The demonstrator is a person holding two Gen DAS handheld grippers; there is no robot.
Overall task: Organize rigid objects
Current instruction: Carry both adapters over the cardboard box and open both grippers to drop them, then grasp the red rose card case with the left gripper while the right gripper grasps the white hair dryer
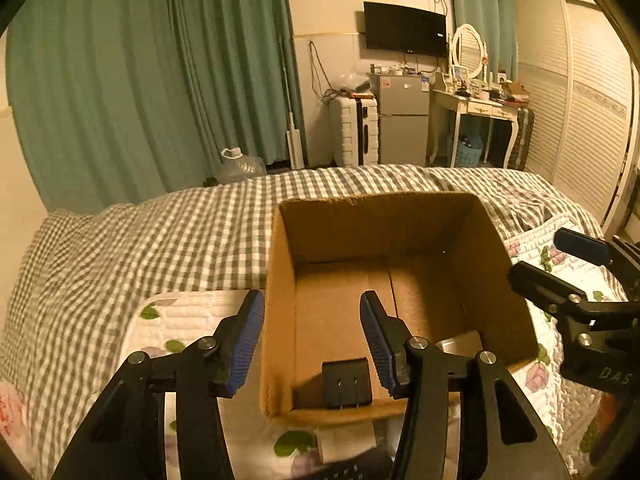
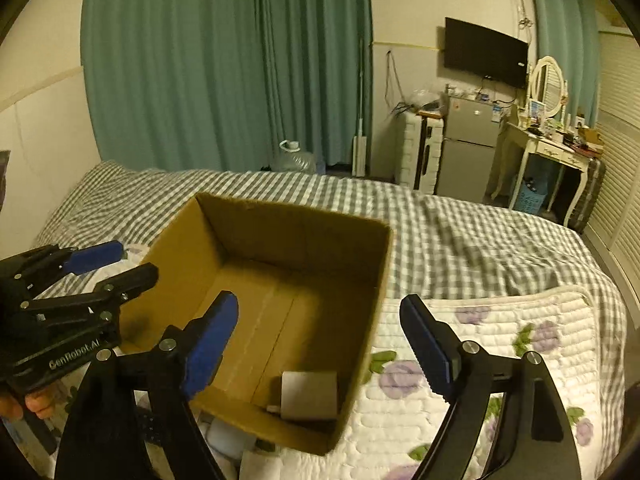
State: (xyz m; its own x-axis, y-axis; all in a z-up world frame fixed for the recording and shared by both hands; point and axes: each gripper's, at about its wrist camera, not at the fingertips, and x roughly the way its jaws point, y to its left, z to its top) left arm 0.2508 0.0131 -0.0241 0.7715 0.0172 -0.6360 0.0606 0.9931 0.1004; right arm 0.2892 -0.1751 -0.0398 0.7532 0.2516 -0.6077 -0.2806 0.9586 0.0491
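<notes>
Two grippers hover at an open cardboard box (image 1: 496, 248) on a quilted bed. Left wrist view: the left gripper (image 1: 312, 344) has its jaws apart with nothing between them, straddling the box's near left wall, and a black plug adapter (image 1: 346, 384) lies inside against the near wall. Right wrist view: the right gripper (image 2: 320, 344) stands wide with nothing held, over the box's near right corner, where a grey block (image 2: 309, 396) rests on the floor.

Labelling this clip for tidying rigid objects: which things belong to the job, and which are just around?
Job:
cardboard box
black charger inside it
grey block inside it

Just around:
checked bedspread
water jug
suitcase
fridge
</notes>
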